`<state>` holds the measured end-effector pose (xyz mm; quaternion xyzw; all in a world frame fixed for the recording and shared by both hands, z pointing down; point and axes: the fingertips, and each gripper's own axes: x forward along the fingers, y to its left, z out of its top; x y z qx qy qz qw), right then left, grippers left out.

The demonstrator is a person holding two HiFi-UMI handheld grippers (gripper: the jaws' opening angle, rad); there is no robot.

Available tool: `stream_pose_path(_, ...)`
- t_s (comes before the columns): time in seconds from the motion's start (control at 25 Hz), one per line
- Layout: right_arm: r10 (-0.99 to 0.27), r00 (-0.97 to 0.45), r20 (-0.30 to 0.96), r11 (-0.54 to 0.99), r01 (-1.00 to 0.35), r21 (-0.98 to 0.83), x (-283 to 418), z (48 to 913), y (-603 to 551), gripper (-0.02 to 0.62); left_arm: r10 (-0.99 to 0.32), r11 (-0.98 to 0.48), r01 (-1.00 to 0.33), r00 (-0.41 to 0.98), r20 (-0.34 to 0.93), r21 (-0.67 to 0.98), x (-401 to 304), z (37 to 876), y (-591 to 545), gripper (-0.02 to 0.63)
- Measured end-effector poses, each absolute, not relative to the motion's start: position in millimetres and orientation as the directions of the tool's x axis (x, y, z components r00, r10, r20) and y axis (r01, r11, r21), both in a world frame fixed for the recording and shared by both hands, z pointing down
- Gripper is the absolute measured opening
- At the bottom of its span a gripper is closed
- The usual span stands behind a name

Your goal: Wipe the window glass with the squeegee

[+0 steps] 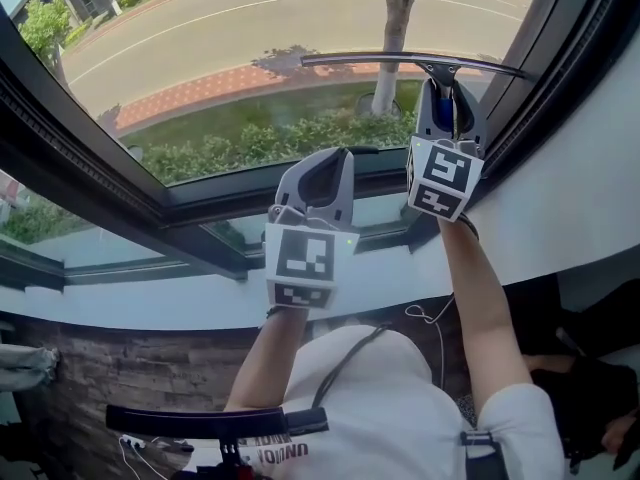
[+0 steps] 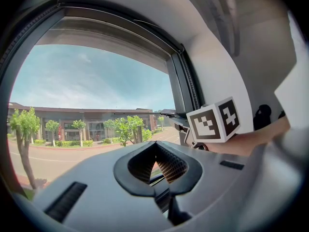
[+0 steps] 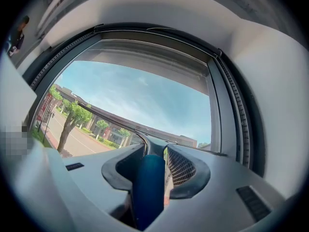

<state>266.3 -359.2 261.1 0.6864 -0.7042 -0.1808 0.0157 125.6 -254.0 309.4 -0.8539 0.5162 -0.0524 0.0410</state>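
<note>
A person stands at a large window, arms raised, with a claw tool in each hand. Beyond the window glass (image 1: 250,28) are a sunlit street, a strip of grass and a tree (image 1: 395,28).

The right claw (image 1: 445,90) is held high, near the dark window frame (image 1: 560,78) on the right. It is closed around the squeegee (image 1: 420,65). The right gripper view shows the round blue handle (image 3: 147,187) clamped upright between the two jaws, which sit only as far apart as the handle is thick. The long thin blade (image 3: 111,120) runs crosswise above the handle and appears to lie against the glass, though actual contact cannot be confirmed.

The left claw (image 1: 325,158) is lower and nearer the middle of the pane. Its jaw tips meet and there is nothing between them.

The squeegee looks light, with a stiff handle and blade rail and probably a soft rubber edge. The handle is the sensible place to grip it, as it is gripped here. The handle is smooth and round, so it may twist in the jaws when the blade drags. A firm hold and even pressure along the blade would help, and the glass calls for a gentle push.
</note>
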Motion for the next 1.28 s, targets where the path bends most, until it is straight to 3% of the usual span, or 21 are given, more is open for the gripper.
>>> stream_pose_path(1.28,-0.992,-0.056,-0.112,0.021,-0.954,0.299,267,321,-359,0.150,-0.890,-0.456,-0.881,0.451,0.067,-0.121,125,318,-259,0.003)
